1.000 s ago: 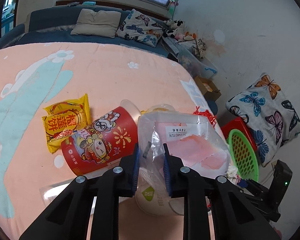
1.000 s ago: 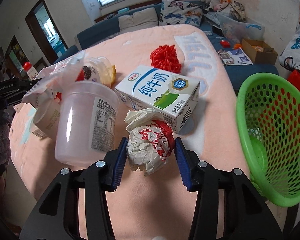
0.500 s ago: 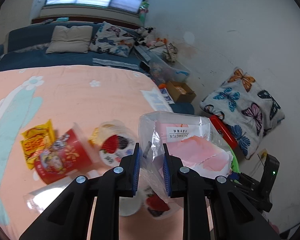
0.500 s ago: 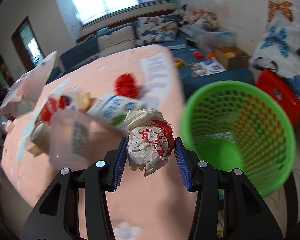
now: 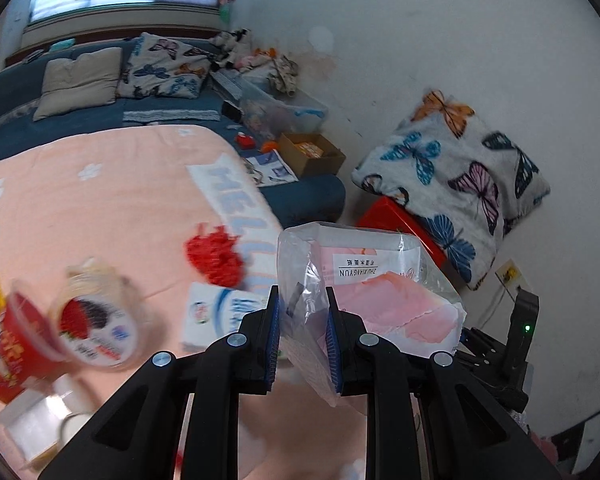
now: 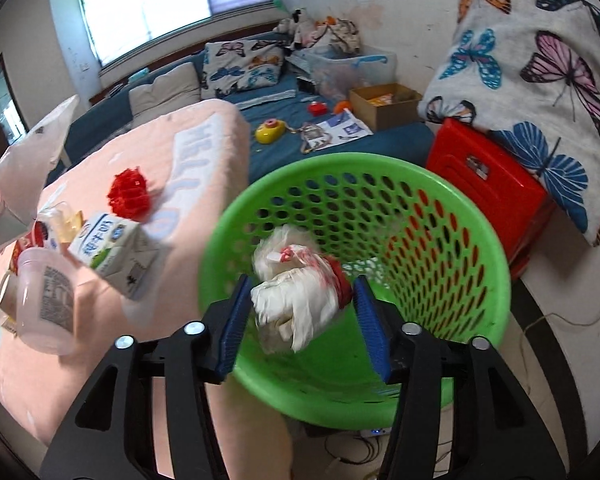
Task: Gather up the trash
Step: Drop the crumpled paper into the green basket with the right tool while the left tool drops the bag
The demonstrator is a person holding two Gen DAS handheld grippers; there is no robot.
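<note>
**Inspector A:** Crumpled wrapper (image 6: 300,300), white paper with red print: it sits between the fingers of the right gripper (image 6: 300,322), directly over the mouth of the green basket (image 6: 480,240). The jaws have just been opening; gaps show on both sides, so I judge it released and dropping.

**Inspector B:** Handling?

**Inspector A:** Light, soft, crushable. Any pinch across the wad would do; no breakage risk.

**Inspector B:** Left side?

**Inspector A:** The left gripper (image 5: 302,332) is clenched on a clear plastic bag (image 5: 360,280) holding pink sheets, lifted off the pink bedspread (image 5: 120,200). Thin, slippery film; I judge the bunched edge the safest hold. A milk carton (image 6: 112,248) and a clear cup (image 6: 48,300) remain there.
</note>
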